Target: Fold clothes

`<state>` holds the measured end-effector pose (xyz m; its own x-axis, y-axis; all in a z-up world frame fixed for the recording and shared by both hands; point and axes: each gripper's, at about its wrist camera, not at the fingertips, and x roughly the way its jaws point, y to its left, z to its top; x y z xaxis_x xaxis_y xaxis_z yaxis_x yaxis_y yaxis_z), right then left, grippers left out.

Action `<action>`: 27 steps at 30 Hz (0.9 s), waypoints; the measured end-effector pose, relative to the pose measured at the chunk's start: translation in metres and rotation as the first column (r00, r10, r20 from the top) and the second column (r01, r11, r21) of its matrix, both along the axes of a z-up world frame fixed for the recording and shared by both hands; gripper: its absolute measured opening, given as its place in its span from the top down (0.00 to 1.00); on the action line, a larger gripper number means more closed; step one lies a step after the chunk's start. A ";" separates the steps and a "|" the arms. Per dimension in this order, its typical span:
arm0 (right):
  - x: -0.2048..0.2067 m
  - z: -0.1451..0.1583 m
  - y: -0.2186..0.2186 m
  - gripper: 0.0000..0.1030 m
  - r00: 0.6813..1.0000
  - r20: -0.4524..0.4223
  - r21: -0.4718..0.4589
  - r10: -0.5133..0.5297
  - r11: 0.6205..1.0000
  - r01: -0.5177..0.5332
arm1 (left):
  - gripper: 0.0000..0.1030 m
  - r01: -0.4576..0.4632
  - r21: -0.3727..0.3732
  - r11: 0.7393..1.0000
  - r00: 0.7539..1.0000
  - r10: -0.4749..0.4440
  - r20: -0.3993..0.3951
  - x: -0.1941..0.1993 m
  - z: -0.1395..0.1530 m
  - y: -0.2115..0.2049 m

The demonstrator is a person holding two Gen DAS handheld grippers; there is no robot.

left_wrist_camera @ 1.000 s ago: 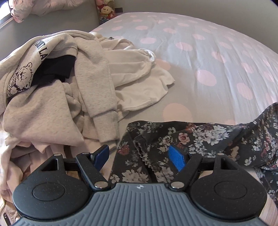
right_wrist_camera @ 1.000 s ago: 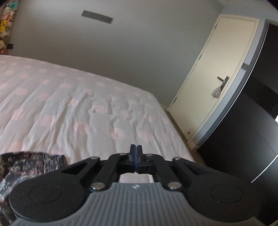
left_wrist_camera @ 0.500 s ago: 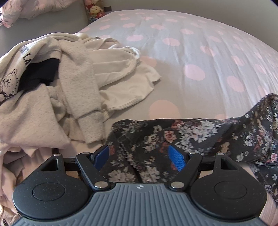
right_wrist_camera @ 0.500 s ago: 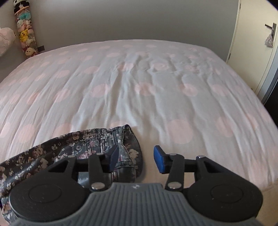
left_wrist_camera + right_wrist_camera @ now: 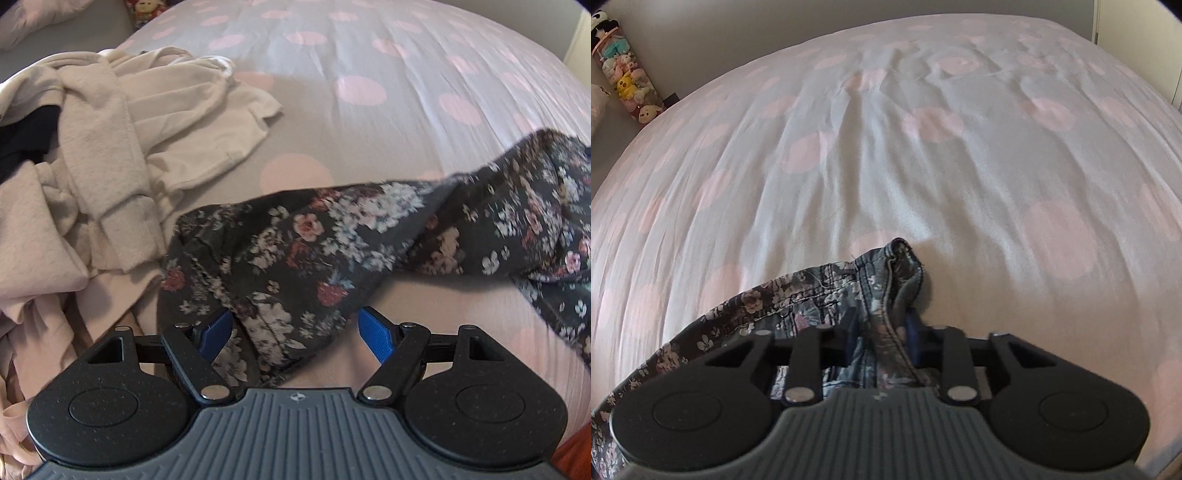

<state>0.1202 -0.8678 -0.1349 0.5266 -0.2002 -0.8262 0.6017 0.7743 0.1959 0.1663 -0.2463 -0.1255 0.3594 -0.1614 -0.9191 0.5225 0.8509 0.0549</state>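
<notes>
A home bedroom — a wide bed (image 5: 960,166) fills both views, its pale cover dotted with pink; loose clothes (image 5: 103,155) lie heaped on one side. Stuffed toys (image 5: 628,81) stand stacked in the corner by a plain wall (image 5: 775,26).

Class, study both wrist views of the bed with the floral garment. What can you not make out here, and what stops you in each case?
- Right gripper pads: floral garment bunched between the closing jaws hides them.
- Garment type: its ends leave both views.
- Dark item in the cream clothes pile: mostly buried, left view.
- Soft toys: too small, right view.
</notes>
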 end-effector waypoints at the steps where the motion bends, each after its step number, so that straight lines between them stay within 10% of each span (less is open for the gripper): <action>1: -0.003 0.004 0.000 0.81 1.000 0.016 0.003 0.010 1.000 -0.010 | 0.28 0.020 0.007 1.000 1.000 -0.020 0.002 -0.003 -0.001 -0.003; 5: -0.016 0.027 0.013 0.85 0.999 0.037 -0.080 0.034 0.996 -0.031 | 0.28 0.072 0.084 0.994 0.997 -0.072 -0.005 -0.007 -0.013 -0.018; 13: -0.078 0.084 0.044 0.86 0.998 0.052 -0.338 0.020 0.941 -0.001 | 0.84 -0.035 -0.061 0.998 0.998 0.032 -0.060 0.024 -0.003 0.005; 20: -0.149 0.104 0.051 0.87 0.993 0.065 -0.415 -0.094 0.903 0.112 | 0.91 0.032 -0.202 0.979 0.996 -0.015 0.085 0.069 0.070 -0.025; 27: -0.213 0.099 0.039 0.87 0.968 0.051 -0.434 -0.247 0.867 0.244 | 0.94 0.133 -0.191 0.972 0.980 -0.100 0.172 0.114 0.093 -0.097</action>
<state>-0.0928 -0.8289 -0.0354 0.4082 -0.6612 -0.6294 0.7839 0.6073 -0.1295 0.2801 -0.3435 -0.0325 0.4670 -0.3863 -0.7954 0.6172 0.7866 -0.0196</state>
